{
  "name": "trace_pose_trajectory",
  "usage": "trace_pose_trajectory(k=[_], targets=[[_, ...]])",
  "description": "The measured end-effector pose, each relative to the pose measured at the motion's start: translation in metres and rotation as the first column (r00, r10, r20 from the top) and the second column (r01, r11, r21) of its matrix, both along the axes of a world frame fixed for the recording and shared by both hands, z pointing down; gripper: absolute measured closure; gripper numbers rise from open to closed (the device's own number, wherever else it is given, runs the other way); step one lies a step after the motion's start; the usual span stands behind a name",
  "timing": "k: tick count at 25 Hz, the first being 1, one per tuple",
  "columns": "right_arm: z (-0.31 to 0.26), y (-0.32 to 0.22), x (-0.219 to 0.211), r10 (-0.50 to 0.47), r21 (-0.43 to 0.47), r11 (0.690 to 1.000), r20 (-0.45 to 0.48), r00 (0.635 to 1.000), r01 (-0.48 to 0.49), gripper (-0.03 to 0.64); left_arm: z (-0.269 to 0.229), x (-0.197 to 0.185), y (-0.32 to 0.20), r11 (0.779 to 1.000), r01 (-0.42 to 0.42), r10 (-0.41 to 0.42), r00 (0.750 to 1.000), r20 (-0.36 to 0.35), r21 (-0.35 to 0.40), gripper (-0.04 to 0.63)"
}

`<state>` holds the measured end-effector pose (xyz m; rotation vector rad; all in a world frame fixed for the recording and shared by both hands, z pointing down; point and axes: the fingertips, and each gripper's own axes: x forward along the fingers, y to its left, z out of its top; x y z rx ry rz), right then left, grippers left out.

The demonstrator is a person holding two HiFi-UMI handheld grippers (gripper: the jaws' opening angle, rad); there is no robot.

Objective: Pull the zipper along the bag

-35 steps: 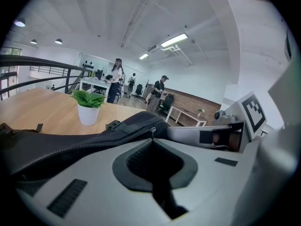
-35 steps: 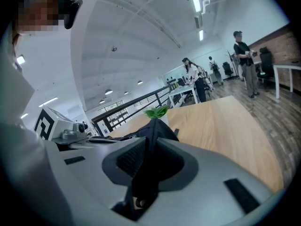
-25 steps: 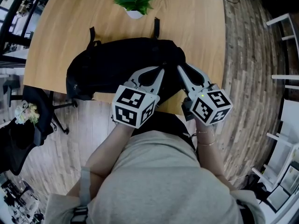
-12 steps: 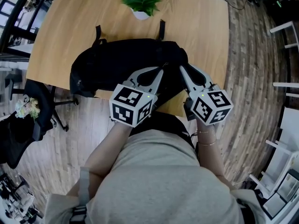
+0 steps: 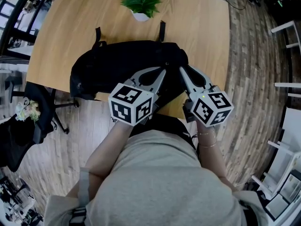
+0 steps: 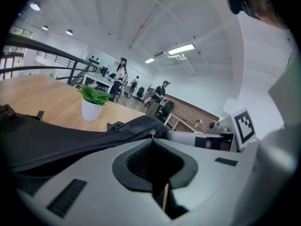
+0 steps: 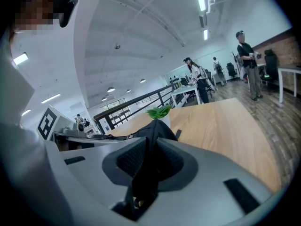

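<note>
While crosswise on the table (image 5: 202,27), bag (image 5: 122,65) tight in right tool (image 5: 180,68), zipper pull (image 6: 151,133) in left tool (image 5: 164,69).

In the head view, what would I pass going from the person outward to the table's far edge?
Grey shirt → left gripper and right gripper, side by side → black bag → potted plant.

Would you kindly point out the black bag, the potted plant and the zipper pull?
black bag (image 5: 117,65), head view, its top panel.
potted plant (image 5: 141,1), head view, its green leaves.
zipper pull (image 6: 152,133), left gripper view, its metal tab.
</note>
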<state>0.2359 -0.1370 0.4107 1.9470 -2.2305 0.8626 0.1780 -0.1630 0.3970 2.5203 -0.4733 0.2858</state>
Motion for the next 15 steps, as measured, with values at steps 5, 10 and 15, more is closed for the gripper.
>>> trace_pose_trajectory(k=[5,10,15], targets=[[0.0,-0.002,-0.001,-0.003,-0.001,1.0,0.003,1.0,0.003,0.535,0.005,0.007,-0.001,1.0,0.002,-0.002,1.0,0.01,-0.014,0.574],[0.002,-0.003,0.0,0.0,0.002,1.0,0.012,1.0,0.0,0.535,0.008,0.015,0.001,1.0,-0.019,0.019,1.0,0.021,-0.006,0.574],[0.001,-0.003,-0.002,0.0,0.006,1.0,0.015,1.0,0.0,0.535,0.01,0.017,-0.002,1.0,-0.008,0.009,1.0,0.03,-0.016,0.574]])
